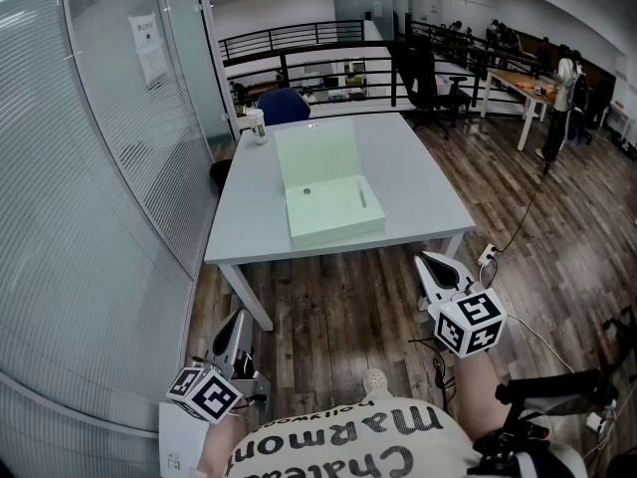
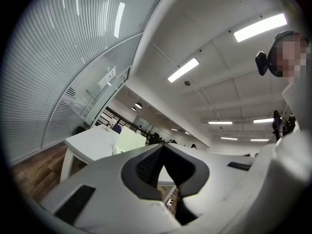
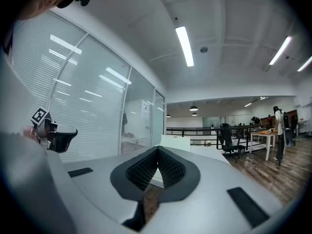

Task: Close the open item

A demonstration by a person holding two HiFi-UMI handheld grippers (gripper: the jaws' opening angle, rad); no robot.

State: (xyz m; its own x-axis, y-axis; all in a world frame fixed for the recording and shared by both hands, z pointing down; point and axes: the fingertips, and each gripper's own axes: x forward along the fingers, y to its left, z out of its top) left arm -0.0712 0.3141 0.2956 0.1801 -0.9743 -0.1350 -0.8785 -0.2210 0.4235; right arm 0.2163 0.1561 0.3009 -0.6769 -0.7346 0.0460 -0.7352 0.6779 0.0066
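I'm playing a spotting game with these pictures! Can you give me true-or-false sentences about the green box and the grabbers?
The pale green flat box has its lid up. True.
The left gripper touches the box. False: it hangs well short of the grey table.
The right gripper has shut jaws holding nothing. True.
The white cup stands inside the box. False: it stands at the table's far left corner.

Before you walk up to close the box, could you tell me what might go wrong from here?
With the left gripper and right gripper both shut, pushing the upright lid down may slide the green box across the table. The floor cable near the table leg could trip you on approach.
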